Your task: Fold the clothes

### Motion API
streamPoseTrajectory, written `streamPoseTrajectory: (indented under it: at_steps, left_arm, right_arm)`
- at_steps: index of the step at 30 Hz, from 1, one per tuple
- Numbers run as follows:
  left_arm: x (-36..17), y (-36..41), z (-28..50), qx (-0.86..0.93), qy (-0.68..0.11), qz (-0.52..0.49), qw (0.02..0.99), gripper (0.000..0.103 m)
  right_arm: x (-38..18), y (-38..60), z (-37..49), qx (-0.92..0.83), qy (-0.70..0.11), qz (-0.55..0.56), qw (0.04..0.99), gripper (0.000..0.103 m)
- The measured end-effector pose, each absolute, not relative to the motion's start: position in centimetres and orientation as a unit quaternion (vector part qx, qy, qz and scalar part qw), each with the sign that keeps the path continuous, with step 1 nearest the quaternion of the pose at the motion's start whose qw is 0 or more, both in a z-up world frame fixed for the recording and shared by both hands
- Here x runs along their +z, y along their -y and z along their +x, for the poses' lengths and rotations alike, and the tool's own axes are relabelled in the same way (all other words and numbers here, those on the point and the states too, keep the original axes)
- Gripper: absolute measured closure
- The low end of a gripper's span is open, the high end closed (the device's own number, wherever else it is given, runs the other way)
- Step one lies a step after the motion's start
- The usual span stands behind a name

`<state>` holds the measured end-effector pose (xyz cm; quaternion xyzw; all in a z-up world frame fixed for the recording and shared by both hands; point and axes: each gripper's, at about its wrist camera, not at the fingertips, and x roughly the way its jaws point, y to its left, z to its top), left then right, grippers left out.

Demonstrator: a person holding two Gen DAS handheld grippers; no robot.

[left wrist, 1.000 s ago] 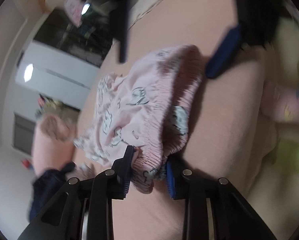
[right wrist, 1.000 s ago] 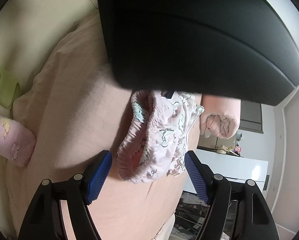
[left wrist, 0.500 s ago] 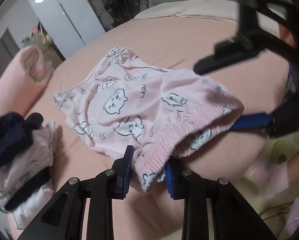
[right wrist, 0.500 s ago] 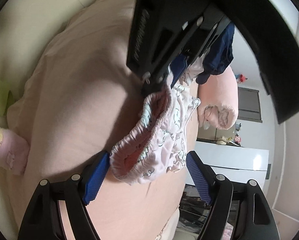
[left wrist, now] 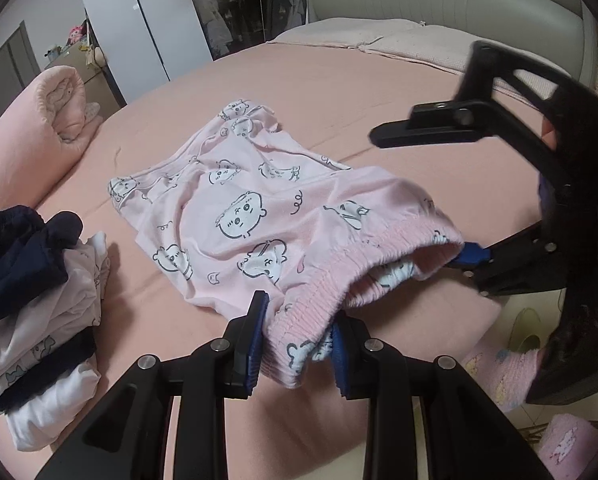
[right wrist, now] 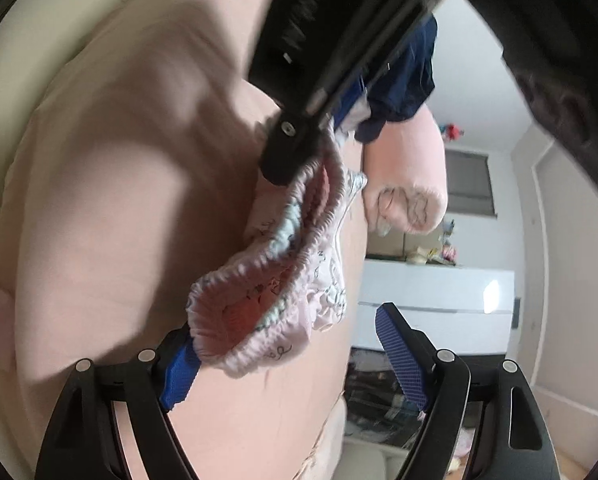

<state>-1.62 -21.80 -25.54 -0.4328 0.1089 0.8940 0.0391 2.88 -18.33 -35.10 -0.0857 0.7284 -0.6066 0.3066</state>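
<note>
Pink shorts (left wrist: 235, 216) printed with cartoon faces lie spread on the pink bed sheet (left wrist: 339, 92), waistband toward me. My left gripper (left wrist: 299, 332) is shut on one end of the elastic waistband and holds it raised. In the right wrist view the same gripper (right wrist: 295, 148) pinches the band from above. My right gripper (right wrist: 287, 336) has its jaws opening, with the other end of the waistband (right wrist: 251, 320) hanging between them. Its left pad (right wrist: 179, 368) touches the band; the right pad (right wrist: 399, 352) stands free. From the left wrist view, the right gripper (left wrist: 419, 196) straddles the band's far end.
A stack of folded clothes (left wrist: 39, 340), navy on top, sits at the left of the bed. A rolled pink quilt (left wrist: 31, 132) lies behind it. Cream pillows (left wrist: 379, 36) and a padded headboard (left wrist: 439, 0) are at the far end. Beyond the bed's right edge, pink slippers (left wrist: 499, 368) lie on the floor.
My left gripper has risen and rolled upright, lifting the waistband with it. The right gripper's jaws have spread wider, and the band's other end has come in against its left pad.
</note>
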Motion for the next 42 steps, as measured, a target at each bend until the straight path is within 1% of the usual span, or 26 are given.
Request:
streamPoseTrajectory:
  at_steps: [1, 3, 5, 7, 11, 13, 14, 15, 20, 23, 27, 30, 35, 37, 39, 40, 42]
  left_arm:
    - [-25.6, 21.8, -1.5, 0.894, -0.111, -0.432, 0.04, 0.077]
    - [-25.8, 21.7, -1.6, 0.893, -0.117, -0.433, 0.043, 0.077]
    - [-26.2, 21.3, -1.4, 0.892, -0.135, -0.43, 0.041, 0.077]
    - [-26.7, 20.9, -1.2, 0.89, -0.149, -0.429, 0.048, 0.077]
    - [-27.4, 20.9, -0.8, 0.886, -0.147, -0.435, 0.059, 0.075]
    - [-27.6, 21.1, -0.6, 0.886, -0.138, -0.439, 0.063, 0.068]
    - [-27.7, 21.2, -0.6, 0.885, -0.133, -0.44, 0.064, 0.059]
    - [-27.8, 21.3, -0.5, 0.885, -0.129, -0.442, 0.066, 0.053]
    - [-28.4, 20.4, 0.3, 0.886, -0.17, -0.427, 0.057, 0.052]
    - [-28.6, 20.1, 0.5, 0.891, -0.188, -0.412, 0.028, 0.052]
    - [-28.8, 19.5, 1.0, 0.904, -0.221, -0.366, -0.004, 0.052]
    - [-28.9, 19.6, 0.7, 0.909, -0.217, -0.356, -0.006, 0.051]
    - [-29.2, 19.7, 0.4, 0.901, -0.236, -0.365, -0.008, 0.049]
    - [-29.6, 19.7, 0.0, 0.898, -0.249, -0.362, -0.017, 0.043]
    - [-30.1, 19.8, -0.7, 0.895, -0.266, -0.357, -0.026, 0.034]
    - [-30.4, 19.7, -1.4, 0.893, -0.278, -0.352, -0.031, 0.031]
    - [-30.8, 19.6, -2.0, 0.889, -0.3, -0.342, -0.045, 0.022]
  right_arm:
    - [-35.2, 18.3, 2.9, -0.606, -0.728, -0.077, 0.312, 0.022]
    - [-35.5, 18.3, 3.0, -0.604, -0.726, -0.06, 0.324, 0.03]
    - [-36.2, 18.0, 3.4, -0.593, -0.732, -0.039, 0.335, 0.062]
    - [-36.8, 17.5, 3.8, -0.578, -0.74, -0.022, 0.343, 0.078]
    - [-36.5, 17.1, 3.9, -0.568, -0.745, -0.018, 0.348, 0.079]
    - [-35.6, 17.0, 3.7, -0.578, -0.737, -0.006, 0.351, 0.079]
    - [-35.1, 17.1, 3.5, -0.584, -0.732, 0.0, 0.352, 0.079]
    - [-34.7, 17.2, 3.3, -0.589, -0.726, 0.005, 0.354, 0.079]
    - [-32.2, 17.8, 2.4, -0.62, -0.692, 0.038, 0.368, 0.079]
    - [-30.5, 19.1, 0.6, -0.633, -0.675, 0.058, 0.375, 0.079]
    - [-29.9, 18.6, 0.4, -0.642, -0.668, 0.05, 0.373, 0.079]
    - [-29.5, 18.2, 0.3, -0.649, -0.661, 0.049, 0.374, 0.079]
    - [-28.4, 18.5, -0.3, -0.66, -0.649, 0.049, 0.375, 0.079]
    - [-28.2, 18.5, -0.3, -0.661, -0.648, 0.045, 0.375, 0.079]
    - [-28.1, 18.4, -0.1, -0.662, -0.647, 0.043, 0.376, 0.079]
    - [-28.1, 18.4, -0.1, -0.662, -0.647, 0.043, 0.376, 0.079]
    - [-28.0, 18.3, 0.1, -0.662, -0.648, 0.04, 0.376, 0.079]
